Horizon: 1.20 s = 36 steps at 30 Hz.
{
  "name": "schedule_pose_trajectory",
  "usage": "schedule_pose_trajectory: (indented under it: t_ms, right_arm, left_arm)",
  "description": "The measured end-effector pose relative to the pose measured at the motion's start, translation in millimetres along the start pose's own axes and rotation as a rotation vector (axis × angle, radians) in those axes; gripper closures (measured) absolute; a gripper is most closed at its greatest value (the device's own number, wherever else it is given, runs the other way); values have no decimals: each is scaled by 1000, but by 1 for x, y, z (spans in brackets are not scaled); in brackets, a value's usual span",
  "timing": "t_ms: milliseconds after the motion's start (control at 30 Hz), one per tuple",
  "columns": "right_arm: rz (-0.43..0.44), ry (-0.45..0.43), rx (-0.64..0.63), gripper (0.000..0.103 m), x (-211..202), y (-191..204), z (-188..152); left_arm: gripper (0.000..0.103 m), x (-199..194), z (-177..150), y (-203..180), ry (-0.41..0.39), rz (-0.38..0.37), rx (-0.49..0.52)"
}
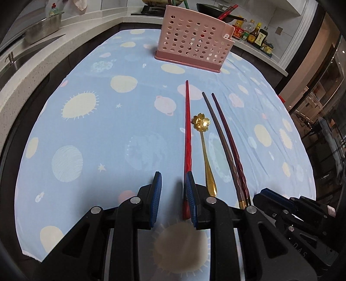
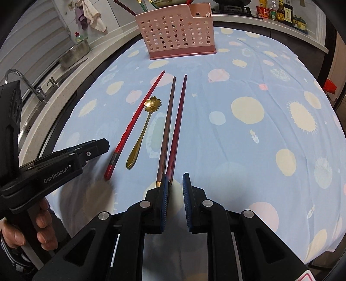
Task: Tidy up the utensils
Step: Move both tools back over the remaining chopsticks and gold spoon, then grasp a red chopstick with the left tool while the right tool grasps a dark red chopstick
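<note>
A red chopstick [image 1: 187, 134] [image 2: 138, 118], a gold flower-shaped spoon [image 1: 204, 147] [image 2: 143, 127] and two dark chopsticks [image 1: 225, 147] [image 2: 170, 123] lie side by side on the blue patterned tablecloth [image 1: 97, 129] [image 2: 248, 140]. A pink perforated utensil holder [image 1: 193, 41] [image 2: 177, 34] stands at the far side with several utensils in it. My left gripper [image 1: 173, 179] is open, its right finger beside the red chopstick's near end. My right gripper [image 2: 175, 179] is open and empty, its left finger over the dark chopsticks' near ends.
A counter with a sink and faucet [image 2: 19, 82] and a metal pot [image 1: 43, 28] runs along the left. Sauce bottles [image 1: 255, 32] [image 2: 281, 10] and a stove with a pan [image 1: 216, 8] stand behind the table.
</note>
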State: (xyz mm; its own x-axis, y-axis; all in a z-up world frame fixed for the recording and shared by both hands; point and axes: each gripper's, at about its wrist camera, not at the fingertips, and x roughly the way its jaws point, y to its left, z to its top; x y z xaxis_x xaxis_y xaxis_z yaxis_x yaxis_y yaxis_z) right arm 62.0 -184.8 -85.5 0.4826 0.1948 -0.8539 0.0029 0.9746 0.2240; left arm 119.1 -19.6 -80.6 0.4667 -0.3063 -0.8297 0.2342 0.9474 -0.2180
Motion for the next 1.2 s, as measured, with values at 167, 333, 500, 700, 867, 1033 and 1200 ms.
schedule_pose_trajectory:
  t_ms: [167, 333, 500, 700, 867, 1033, 1200]
  right_arm:
    - [-3, 19, -7, 87, 4, 2, -2]
    - [0, 28, -2, 87, 6, 1, -3]
    - [3, 34, -9, 87, 7, 2, -3]
    - [1, 48, -2, 87, 12, 0, -4]
    - [1, 48, -2, 87, 12, 1, -4]
    - [1, 48, -3, 87, 12, 1, -5]
    - [0, 47, -3, 87, 12, 1, -5]
  left_arm:
    - [81, 2, -4, -1, 14, -5, 6]
    - [81, 5, -8, -4, 27, -10, 12]
    - [81, 6, -10, -7, 31, -15, 22]
    - [81, 8, -11, -9, 36, -15, 29]
    - [81, 8, -13, -10, 32, -17, 36]
    - [82, 8, -14, -10, 28, -24, 41]
    - [85, 9, -16, -12, 31, -36, 44]
